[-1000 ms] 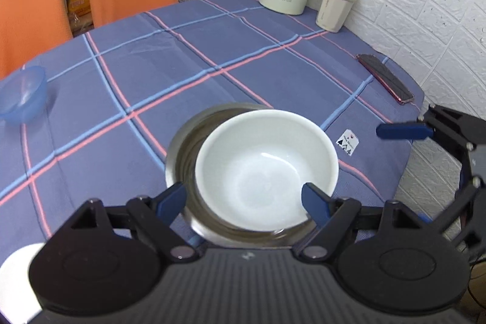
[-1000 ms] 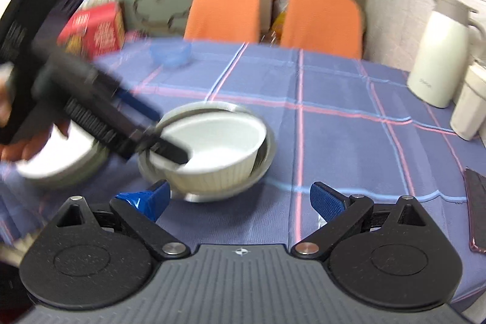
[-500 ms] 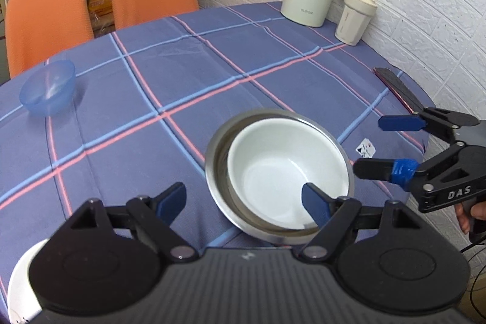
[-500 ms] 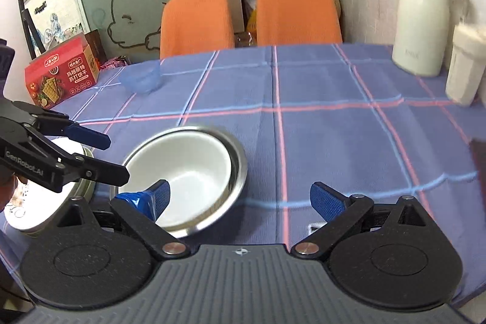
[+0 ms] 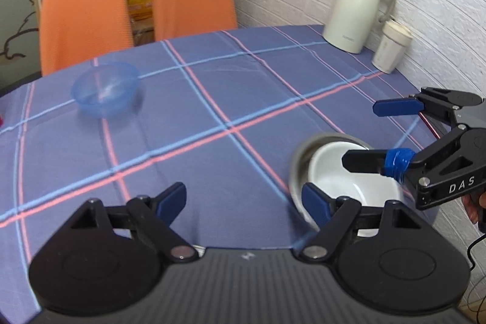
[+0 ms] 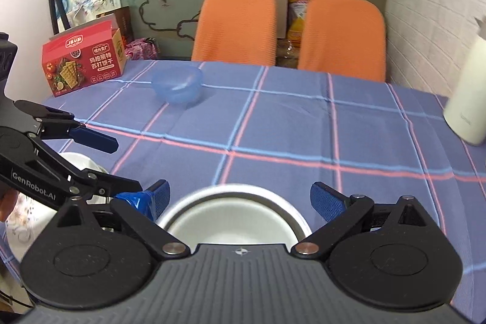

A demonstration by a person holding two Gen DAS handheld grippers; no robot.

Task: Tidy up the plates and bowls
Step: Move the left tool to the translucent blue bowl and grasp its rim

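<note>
White bowl: nested inside the steel bowl, near table edge.
Blue plastic bowl: alone on the far side of the plaid tablecloth.
Plate: partly hidden behind left gripper.
Left gripper: jaws spread wide, holding nothing, over bare cloth beside the nested bowls.
Right gripper: jaws spread wide, empty, above the nested bowls.
Thermos jug: by the wall, tumbler beside it.
</note>
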